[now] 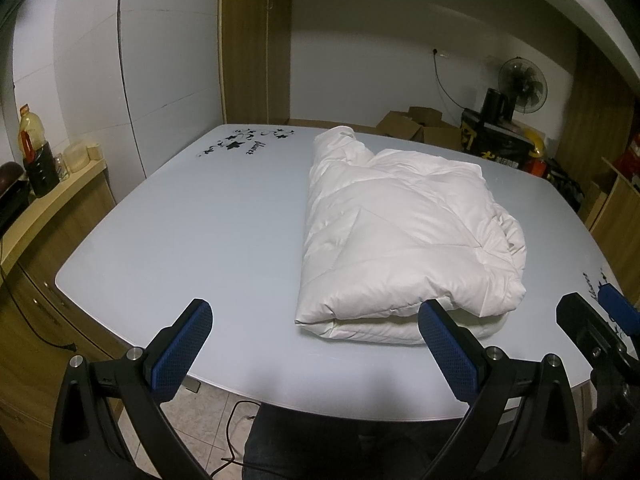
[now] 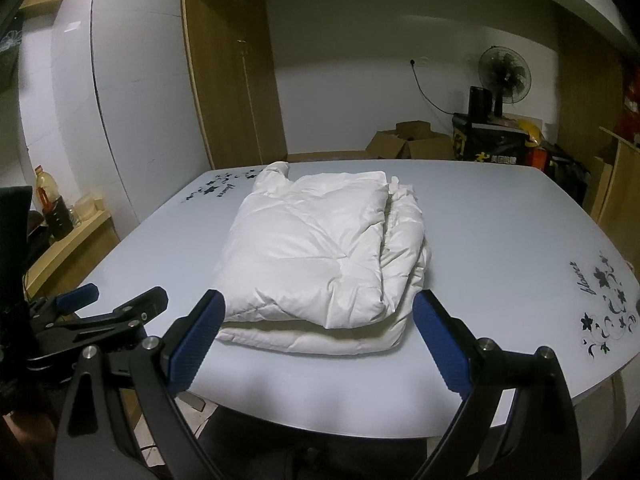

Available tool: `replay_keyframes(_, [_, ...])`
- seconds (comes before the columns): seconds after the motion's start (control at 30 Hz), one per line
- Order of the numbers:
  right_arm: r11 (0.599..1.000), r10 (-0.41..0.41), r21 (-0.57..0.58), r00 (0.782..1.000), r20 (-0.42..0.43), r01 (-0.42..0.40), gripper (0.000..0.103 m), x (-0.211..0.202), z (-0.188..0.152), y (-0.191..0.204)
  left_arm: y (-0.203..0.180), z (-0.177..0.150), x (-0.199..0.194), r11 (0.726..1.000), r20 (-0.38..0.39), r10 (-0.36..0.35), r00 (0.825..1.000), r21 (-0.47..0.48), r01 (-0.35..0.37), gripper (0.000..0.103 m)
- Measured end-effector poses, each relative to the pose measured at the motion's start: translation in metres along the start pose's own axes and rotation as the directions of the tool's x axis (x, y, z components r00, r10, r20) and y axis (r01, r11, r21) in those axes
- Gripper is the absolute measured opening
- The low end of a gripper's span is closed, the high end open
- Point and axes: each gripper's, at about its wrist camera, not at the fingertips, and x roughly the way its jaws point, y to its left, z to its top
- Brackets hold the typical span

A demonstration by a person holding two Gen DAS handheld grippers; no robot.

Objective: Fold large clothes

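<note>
Both grippers (image 1: 316, 320) (image 2: 320, 312) wide apart, empty.

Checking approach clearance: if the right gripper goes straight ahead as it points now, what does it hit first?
Probably the near folded edge of the white padded garment. The right gripper is open, its jaws framing that edge over the table. Depth is unclear, but nothing else shows between.

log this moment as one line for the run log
stage: fold looks done | white down jacket: folded bundle on table | left gripper: open, empty | right gripper: open, empty
</note>
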Motion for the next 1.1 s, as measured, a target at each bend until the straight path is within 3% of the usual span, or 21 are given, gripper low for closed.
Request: replay_keyframes(1.1, [1.000,-0.017,0.001,1.000,-0.014,0.017,0.097,-0.0002,-0.0021,-0.0003,0.0012,0.0019,0.0017,0.999,-0.005,-0.030,1.000,0.021,0.030,0.103])
